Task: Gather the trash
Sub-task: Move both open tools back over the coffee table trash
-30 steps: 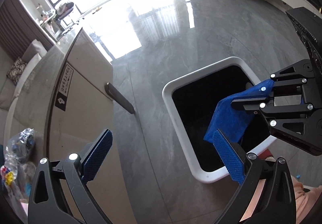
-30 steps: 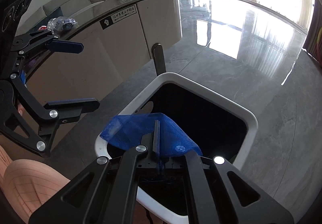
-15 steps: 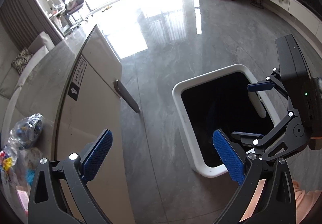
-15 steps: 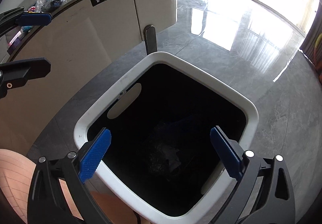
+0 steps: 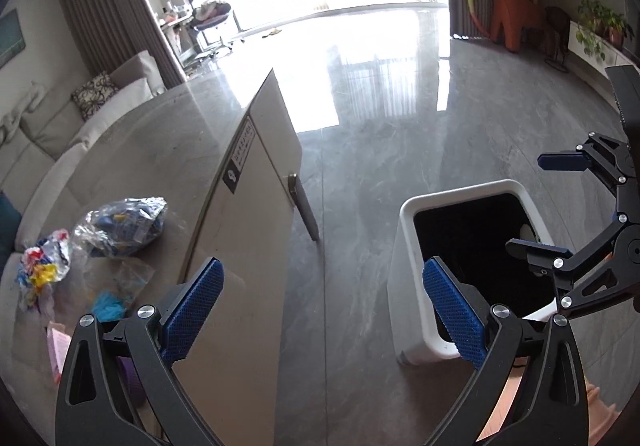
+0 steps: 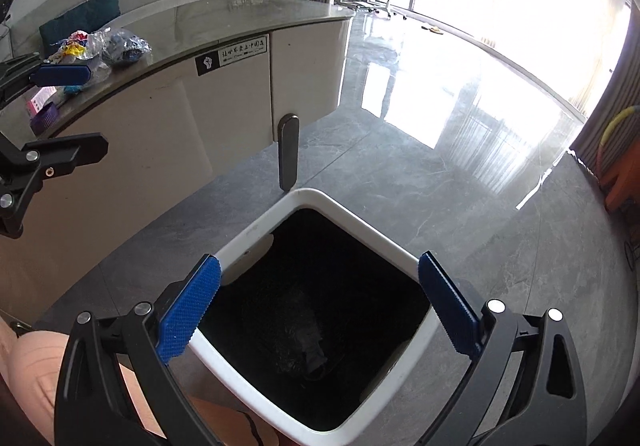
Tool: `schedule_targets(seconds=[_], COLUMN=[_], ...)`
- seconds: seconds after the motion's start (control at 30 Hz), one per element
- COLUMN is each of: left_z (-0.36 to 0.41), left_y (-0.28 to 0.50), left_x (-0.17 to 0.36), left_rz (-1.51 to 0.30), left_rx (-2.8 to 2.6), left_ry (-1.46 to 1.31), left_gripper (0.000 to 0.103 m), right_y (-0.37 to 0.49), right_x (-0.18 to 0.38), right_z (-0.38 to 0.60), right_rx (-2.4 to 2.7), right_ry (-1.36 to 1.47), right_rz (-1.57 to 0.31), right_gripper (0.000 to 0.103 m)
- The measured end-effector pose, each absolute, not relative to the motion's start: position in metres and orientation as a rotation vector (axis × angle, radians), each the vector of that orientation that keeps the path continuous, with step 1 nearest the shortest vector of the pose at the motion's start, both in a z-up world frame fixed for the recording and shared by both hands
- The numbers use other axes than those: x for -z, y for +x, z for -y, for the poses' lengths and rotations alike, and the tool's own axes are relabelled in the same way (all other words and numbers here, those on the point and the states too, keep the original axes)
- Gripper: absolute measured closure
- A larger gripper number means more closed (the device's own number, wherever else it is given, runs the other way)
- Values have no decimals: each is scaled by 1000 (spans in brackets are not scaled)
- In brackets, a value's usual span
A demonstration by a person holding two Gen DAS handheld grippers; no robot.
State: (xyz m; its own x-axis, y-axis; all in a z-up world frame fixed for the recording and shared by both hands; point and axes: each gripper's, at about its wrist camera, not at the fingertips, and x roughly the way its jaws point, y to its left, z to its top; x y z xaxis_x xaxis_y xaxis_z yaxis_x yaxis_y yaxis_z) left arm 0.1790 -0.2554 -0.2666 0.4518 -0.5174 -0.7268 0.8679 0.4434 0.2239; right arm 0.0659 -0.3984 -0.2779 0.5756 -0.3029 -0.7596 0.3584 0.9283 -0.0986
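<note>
Hovering wide open and empty above the white bin (image 6: 404, 258), the right gripper (image 6: 320, 306) has nothing left, while wrappers (image 5: 120, 226) await left of the open left gripper (image 5: 324, 310).

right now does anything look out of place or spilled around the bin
Nothing is spilled around the white trash bin; the grey floor beside it is clean. The only mess is on the counter: crumpled plastic bags and colourful wrappers lie loose near its edge, not yet binned.
</note>
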Motion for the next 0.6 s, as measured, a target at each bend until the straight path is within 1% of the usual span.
schedule_targets(seconds=[0.3, 0.6], left_z=[183, 111], left_y=[218, 277], left_x=[218, 195], left_rz=[-547, -509], left_rx=[755, 551], left_ry=[488, 382], left_gripper=[5, 5], right_y=[121, 208], right_x=[209, 173], right_z=[349, 300], right_rx=[233, 55], right_ry=[-36, -63], right_rz=[-676, -571], right_gripper=[5, 5])
